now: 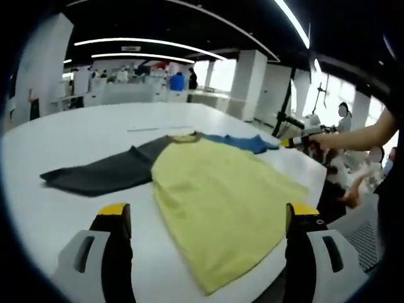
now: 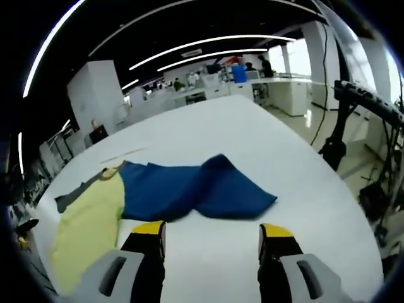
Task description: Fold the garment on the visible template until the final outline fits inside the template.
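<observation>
Left gripper (image 1: 208, 218): jaws wide, empty, over white table (image 1: 95, 136). Garment (image 1: 221, 202) lies flat: grey sleeve (image 1: 104, 172) left, yellow body centre, blue sleeve (image 2: 196, 189) right. Right gripper (image 2: 211, 233): jaws wide, empty, near blue sleeve. Tripod (image 2: 338, 136) beyond the table's right edge.

My garment (image 1: 214, 202): yellow-green body, plain, no pattern; one sleeve dark grey (image 1: 104, 172), the other blue (image 2: 189, 189). Table (image 1: 76, 136) white. My jaw tips are yellow over black; gripper bodies pale grey.
</observation>
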